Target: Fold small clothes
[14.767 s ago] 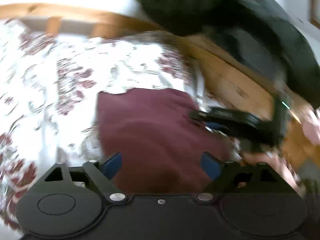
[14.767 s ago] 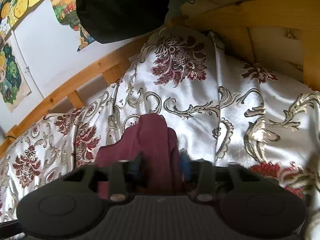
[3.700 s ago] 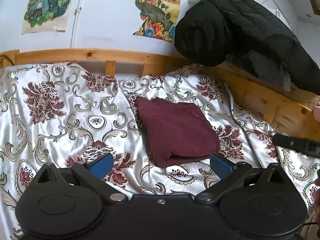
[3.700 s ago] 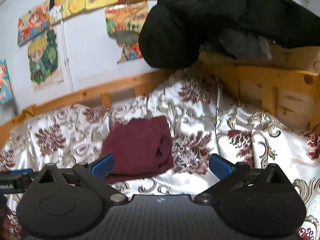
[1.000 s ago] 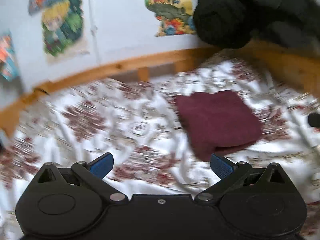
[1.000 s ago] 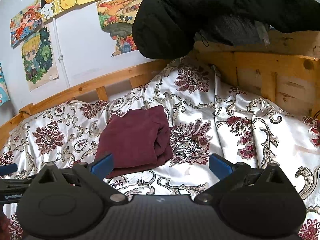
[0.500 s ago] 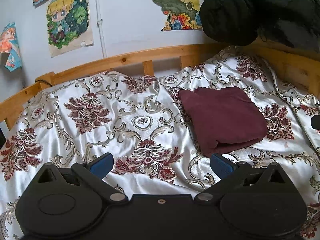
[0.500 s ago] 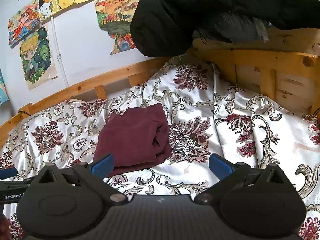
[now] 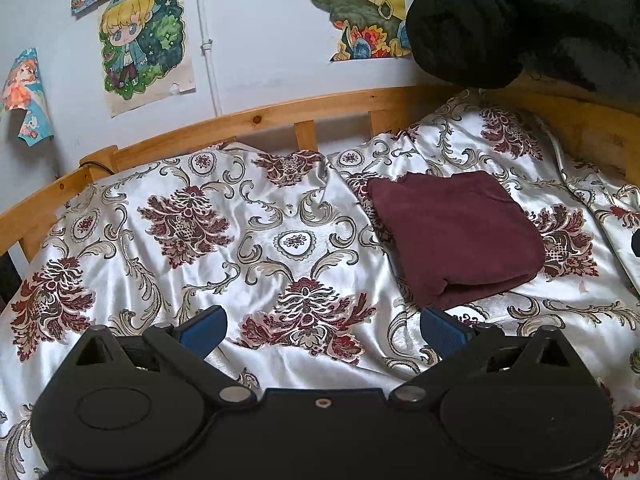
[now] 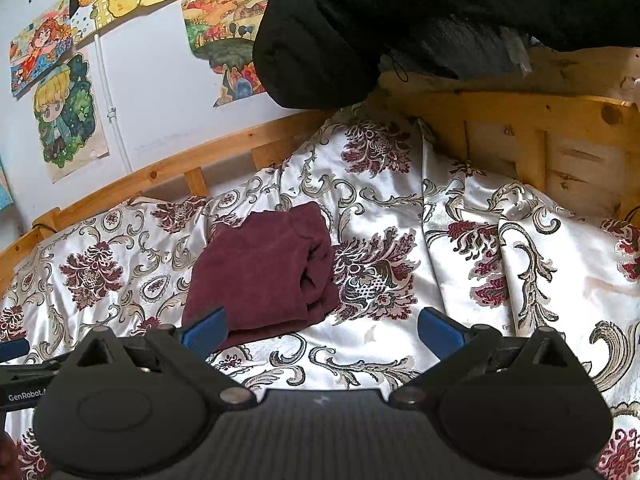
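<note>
A maroon garment [image 9: 456,232] lies folded into a rectangle on the white floral bedspread [image 9: 256,240]. It also shows in the right wrist view [image 10: 264,276]. My left gripper [image 9: 322,330] is open and empty, held above the bedspread, left of and nearer than the garment. My right gripper [image 10: 322,330] is open and empty, held nearer than the garment, with its left blue fingertip [image 10: 204,330] over the garment's near edge in the image.
A wooden bed rail [image 9: 256,120] runs along the far side and a wooden headboard [image 10: 540,140] stands at the right. A black padded jacket [image 10: 400,20] hangs over the headboard. Drawings [image 9: 144,40] hang on the wall. The left gripper's body [image 10: 20,376] shows at left.
My left gripper has swung left and steadied, so the folded garment now sits to the right in its view. The right gripper has barely moved. Long before, both grippers were at the garment.
</note>
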A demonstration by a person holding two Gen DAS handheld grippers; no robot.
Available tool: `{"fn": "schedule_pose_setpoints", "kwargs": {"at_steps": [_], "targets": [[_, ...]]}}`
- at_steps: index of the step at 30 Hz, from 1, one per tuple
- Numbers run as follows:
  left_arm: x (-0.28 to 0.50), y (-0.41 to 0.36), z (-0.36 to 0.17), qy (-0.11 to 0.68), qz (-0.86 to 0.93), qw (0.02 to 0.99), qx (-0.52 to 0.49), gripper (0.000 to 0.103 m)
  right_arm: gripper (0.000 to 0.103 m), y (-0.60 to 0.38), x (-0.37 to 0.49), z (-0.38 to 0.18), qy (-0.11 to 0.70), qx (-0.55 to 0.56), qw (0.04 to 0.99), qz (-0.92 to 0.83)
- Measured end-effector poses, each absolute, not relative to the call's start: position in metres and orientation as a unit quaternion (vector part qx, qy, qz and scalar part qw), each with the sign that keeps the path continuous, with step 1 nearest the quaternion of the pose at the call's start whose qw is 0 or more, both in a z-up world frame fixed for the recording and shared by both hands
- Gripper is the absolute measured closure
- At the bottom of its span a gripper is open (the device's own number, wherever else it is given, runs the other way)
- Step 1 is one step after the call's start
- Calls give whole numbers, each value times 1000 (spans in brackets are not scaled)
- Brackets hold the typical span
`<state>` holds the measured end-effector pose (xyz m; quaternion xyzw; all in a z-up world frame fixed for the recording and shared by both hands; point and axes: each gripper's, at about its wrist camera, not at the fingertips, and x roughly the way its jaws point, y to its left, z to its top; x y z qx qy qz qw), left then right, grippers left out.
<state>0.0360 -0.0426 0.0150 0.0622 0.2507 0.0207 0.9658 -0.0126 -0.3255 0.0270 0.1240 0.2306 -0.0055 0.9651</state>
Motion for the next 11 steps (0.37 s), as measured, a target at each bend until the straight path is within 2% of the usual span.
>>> {"fn": "schedule_pose_setpoints", "kwargs": {"at_steps": [11], "targets": [[37, -44, 14, 257, 21, 964, 70, 1, 0, -325, -12, 27, 233, 124, 965, -5]]}}
